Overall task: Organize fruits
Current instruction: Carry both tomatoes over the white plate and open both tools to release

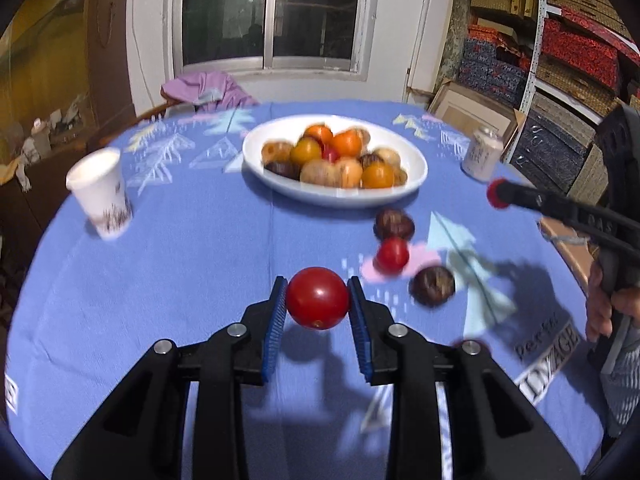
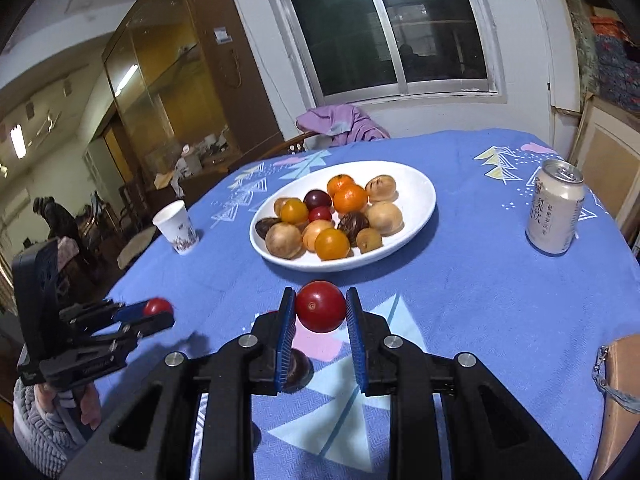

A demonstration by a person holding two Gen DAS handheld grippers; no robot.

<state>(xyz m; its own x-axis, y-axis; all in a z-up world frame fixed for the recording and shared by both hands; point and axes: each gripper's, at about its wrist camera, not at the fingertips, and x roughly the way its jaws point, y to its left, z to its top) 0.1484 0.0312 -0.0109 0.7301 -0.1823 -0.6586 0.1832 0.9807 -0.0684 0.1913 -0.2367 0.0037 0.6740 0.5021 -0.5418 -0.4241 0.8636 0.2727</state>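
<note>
A white oval plate (image 1: 256,160) (image 2: 420,196) holds several orange, tan, dark and red fruits at the table's middle. My left gripper (image 1: 318,300) is shut on a red tomato (image 1: 317,298) above the cloth; it also shows in the right wrist view (image 2: 158,308). My right gripper (image 2: 321,308) is shut on another red tomato (image 2: 320,306) in front of the plate; it also shows in the left wrist view (image 1: 498,193). Loose on the cloth lie a small red fruit (image 1: 392,255) and two dark fruits (image 1: 393,223) (image 1: 433,285). One dark fruit (image 2: 298,366) lies under my right gripper.
The table has a blue patterned cloth (image 1: 180,264). A paper cup (image 1: 101,192) (image 2: 177,226) stands at the left, a drink can (image 1: 482,153) (image 2: 555,213) at the right. A chair with purple cloth (image 2: 340,120) stands behind. A brown bag (image 2: 620,400) sits at the right edge.
</note>
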